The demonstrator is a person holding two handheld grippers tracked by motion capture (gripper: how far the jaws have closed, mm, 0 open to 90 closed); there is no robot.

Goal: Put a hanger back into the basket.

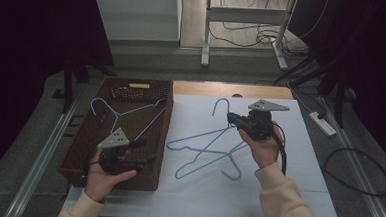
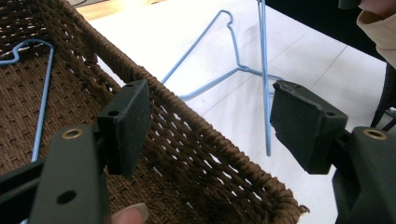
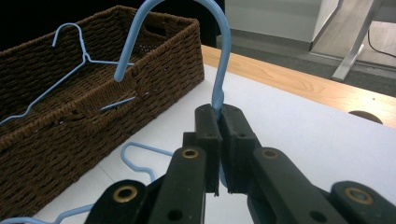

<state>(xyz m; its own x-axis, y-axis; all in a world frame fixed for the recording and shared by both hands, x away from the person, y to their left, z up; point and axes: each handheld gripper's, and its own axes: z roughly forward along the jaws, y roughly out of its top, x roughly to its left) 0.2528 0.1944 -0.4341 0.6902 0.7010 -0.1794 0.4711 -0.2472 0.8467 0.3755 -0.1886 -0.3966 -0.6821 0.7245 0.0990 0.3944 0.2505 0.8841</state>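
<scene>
My right gripper (image 1: 230,119) (image 3: 219,113) is shut on the neck of a blue wire hanger (image 1: 205,138), just under its hook (image 3: 223,44). That hanger's body slopes down to the white sheet. A second blue hanger (image 1: 213,163) lies under it, and its hook (image 3: 140,153) shows below my jaws. A third blue hanger (image 1: 123,112) (image 2: 43,88) (image 3: 70,65) lies inside the brown woven basket (image 1: 166,129) (image 2: 107,51) (image 3: 154,60). My left gripper (image 1: 147,153) (image 2: 210,112) hovers over the basket's near right corner. It is open and holds nothing.
The white sheet (image 1: 298,164) covers the table to the right of the basket, with a strip of bare wood (image 1: 217,88) behind it. Cables and a power strip (image 1: 323,123) lie on the floor to the right. A desk frame (image 1: 207,34) stands beyond.
</scene>
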